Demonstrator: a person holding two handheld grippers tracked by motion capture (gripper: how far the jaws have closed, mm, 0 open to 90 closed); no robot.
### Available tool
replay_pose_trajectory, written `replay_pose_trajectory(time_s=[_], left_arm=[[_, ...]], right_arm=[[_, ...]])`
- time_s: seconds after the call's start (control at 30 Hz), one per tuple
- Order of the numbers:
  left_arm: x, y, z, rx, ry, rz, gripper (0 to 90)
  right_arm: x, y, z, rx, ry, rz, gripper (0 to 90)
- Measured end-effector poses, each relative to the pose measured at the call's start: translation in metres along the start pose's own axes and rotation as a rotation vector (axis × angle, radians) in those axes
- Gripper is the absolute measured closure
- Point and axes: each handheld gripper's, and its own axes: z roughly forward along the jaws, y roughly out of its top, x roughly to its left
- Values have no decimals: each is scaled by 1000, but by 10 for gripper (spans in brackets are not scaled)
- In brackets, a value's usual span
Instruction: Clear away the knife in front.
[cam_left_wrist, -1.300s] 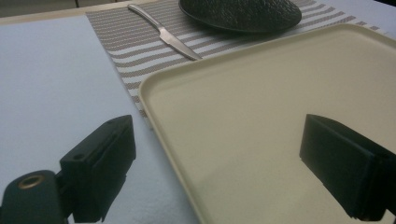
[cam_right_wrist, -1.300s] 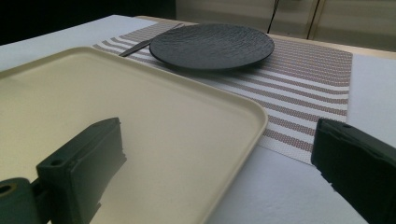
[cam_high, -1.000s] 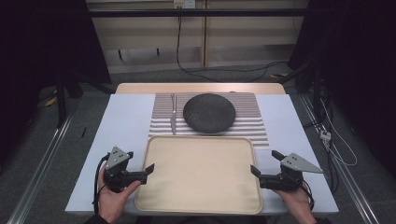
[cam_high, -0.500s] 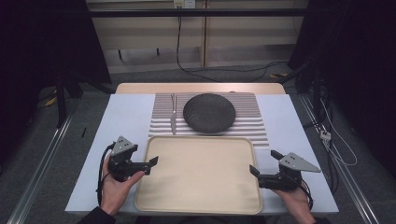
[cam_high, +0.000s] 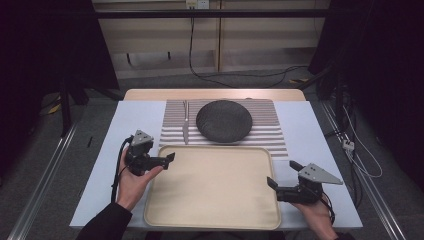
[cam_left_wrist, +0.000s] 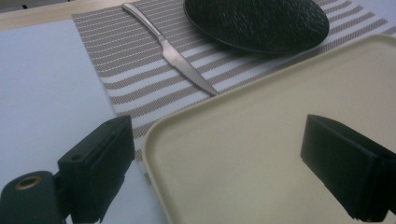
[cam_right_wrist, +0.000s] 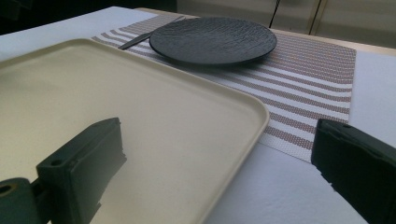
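High view, nearest edge first: your forearms are cut off at the bottom of the frame, and your right hand sits mostly hidden under the right gripper (cam_high: 281, 183). That gripper is at the right rim of the beige tray (cam_high: 212, 220), near its front corner, jaws spread wide and holding nothing. In the right gripper view one jaw hangs over the tray's floor and the other over the white table cover (cam_right_wrist: 289, 186) outside the rim, so the jaws straddle the tray edge; whether either jaw touches it, I cannot tell.

Your left gripper (cam_high: 167, 158) is at the tray's far left corner, gripped in your left hand (cam_high: 131, 182). Jaws are wide apart and empty. The left gripper view shows the same straddle: one jaw over the table cover, the other over the tray floor, the rounded corner of the tray between them. Contact is again hard to make out.

Beyond the tray, touching or just under its far rim, lies a striped placemat (cam_high: 270, 132). On it sits a dark textured plate (cam_high: 223, 121), with a table knife (cam_high: 185, 131) just to its left, blade toward you. The plate's far edge is cut off in the left gripper view. Nothing blocks either gripper from the tray rim.
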Motion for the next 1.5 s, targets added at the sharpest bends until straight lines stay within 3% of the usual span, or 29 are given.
replay_pose_trajectory(time_s=[0.07, 0.4, 0.53, 0.7, 1.13, 1.33, 1.5], left_arm=[[2, 5, 5, 2, 19, 11, 99], [13, 21, 23, 31, 25, -22, 98], [13, 28, 30, 29, 50, 2, 108], [21, 37, 41, 34, 66, -7, 119], [32, 59, 83, 76, 88, 8, 141], [41, 66, 105, 96, 100, -36, 140], [45, 78, 123, 117, 110, -38, 151]], right_arm=[[0, 0, 0, 1, 2, 0, 25], [1, 1, 1, 4, 8, 0, 24], [1, 1, 2, 6, 12, 3, 24], [0, 1, 3, 7, 13, 7, 24], [-2, -1, 5, 17, 17, 13, 24], [-1, -1, 7, 32, 23, 1, 24], [-1, -1, 7, 31, 22, 5, 24]])
